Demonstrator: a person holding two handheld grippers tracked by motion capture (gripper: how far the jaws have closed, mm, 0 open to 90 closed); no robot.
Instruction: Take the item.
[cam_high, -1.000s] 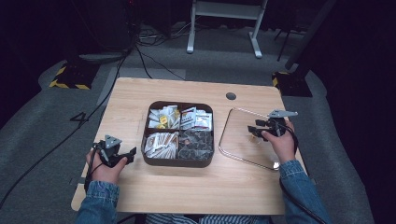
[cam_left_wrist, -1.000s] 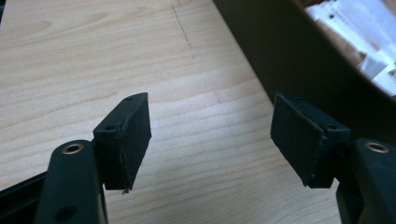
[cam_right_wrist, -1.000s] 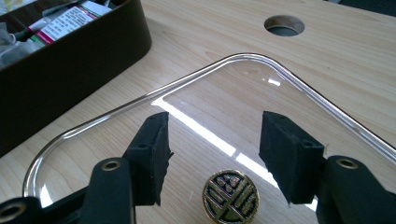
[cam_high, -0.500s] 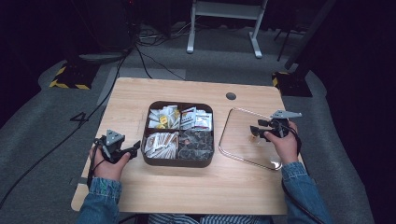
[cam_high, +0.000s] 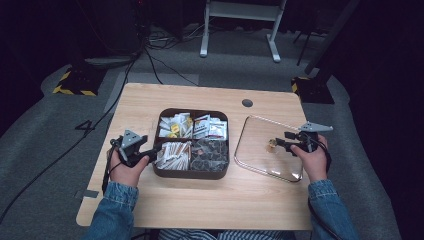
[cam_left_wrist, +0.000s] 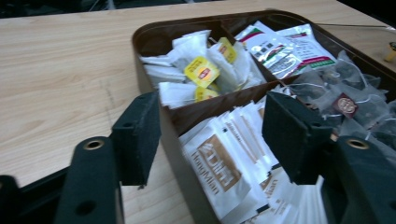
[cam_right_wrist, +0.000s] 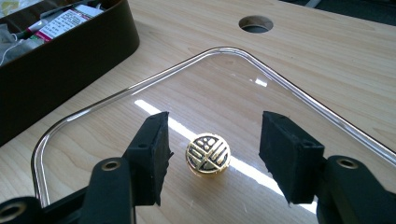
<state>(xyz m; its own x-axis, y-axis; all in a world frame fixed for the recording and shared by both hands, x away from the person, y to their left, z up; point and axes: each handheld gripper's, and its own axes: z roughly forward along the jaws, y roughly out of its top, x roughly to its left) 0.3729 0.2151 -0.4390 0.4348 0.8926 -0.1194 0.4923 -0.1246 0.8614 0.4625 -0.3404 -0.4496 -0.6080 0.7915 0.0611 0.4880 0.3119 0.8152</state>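
A dark brown compartment box (cam_high: 192, 175) holds tea bags and sachets. My left gripper (cam_high: 154, 150) hovers at its left wall, just above the rim. In the left gripper view the gripper (cam_left_wrist: 210, 135) is open, with the box wall (cam_left_wrist: 175, 140) and white HoneyMan sachets (cam_left_wrist: 224, 163) between its jaws, untouched. Those jaws have just been closing. Right of the box a clear glass lid (cam_high: 250, 125) lies flat with a gold knob (cam_high: 271, 145) on it. My right gripper (cam_high: 281, 143) is open, its jaws standing either side of the knob (cam_right_wrist: 208, 153) without touching it.
A round cable hole (cam_high: 247, 103) sits in the wooden table (cam_high: 210, 200) behind the lid. Yellow-tagged tea bags (cam_left_wrist: 201, 71) and foil packets (cam_left_wrist: 280, 46) fill the box's far compartments, mesh tea bags (cam_left_wrist: 345, 102) the near right one. Dark floor with cables surrounds the table.
My left hand has lifted and moved right, bringing its gripper to the box's left wall. My right hand has shifted slightly right over the lid.
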